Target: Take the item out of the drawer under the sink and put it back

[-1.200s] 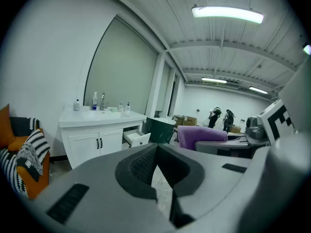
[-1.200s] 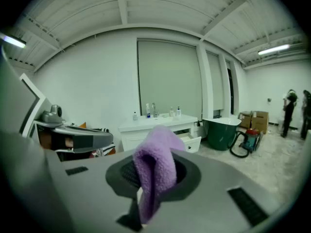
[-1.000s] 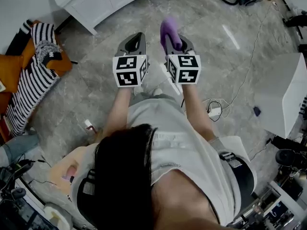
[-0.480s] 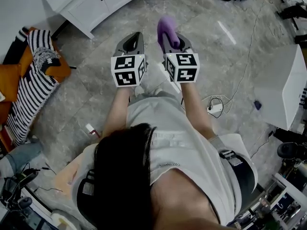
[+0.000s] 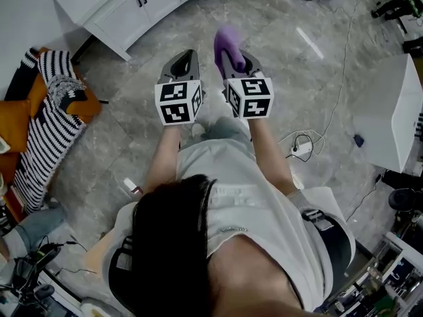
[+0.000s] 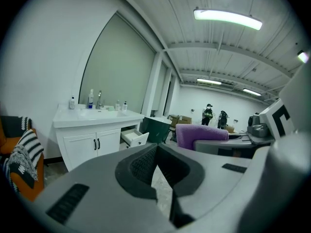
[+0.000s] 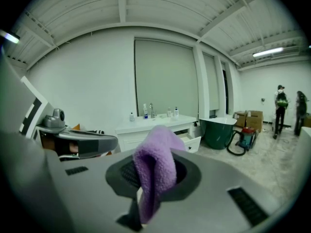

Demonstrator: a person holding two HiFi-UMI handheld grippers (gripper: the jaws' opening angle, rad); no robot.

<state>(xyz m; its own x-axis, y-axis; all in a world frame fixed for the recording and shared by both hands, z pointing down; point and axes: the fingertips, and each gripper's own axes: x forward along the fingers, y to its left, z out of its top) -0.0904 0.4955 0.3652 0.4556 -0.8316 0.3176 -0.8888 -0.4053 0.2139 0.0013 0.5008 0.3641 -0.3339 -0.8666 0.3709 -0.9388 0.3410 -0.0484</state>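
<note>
While my right gripper (image 5: 233, 58) clenches the purple cloth (image 5: 227, 43), held above the floor (image 5: 297, 91), my left gripper (image 5: 188, 59) beside it closed, empty, farther off the white sink cabinet (image 5: 129, 8), its drawer (image 6: 134, 137) open.

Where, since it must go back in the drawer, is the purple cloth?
Right gripper view: the cloth hangs pinched in the right gripper, in mid-air right of the left gripper, with the open drawer beyond.
</note>
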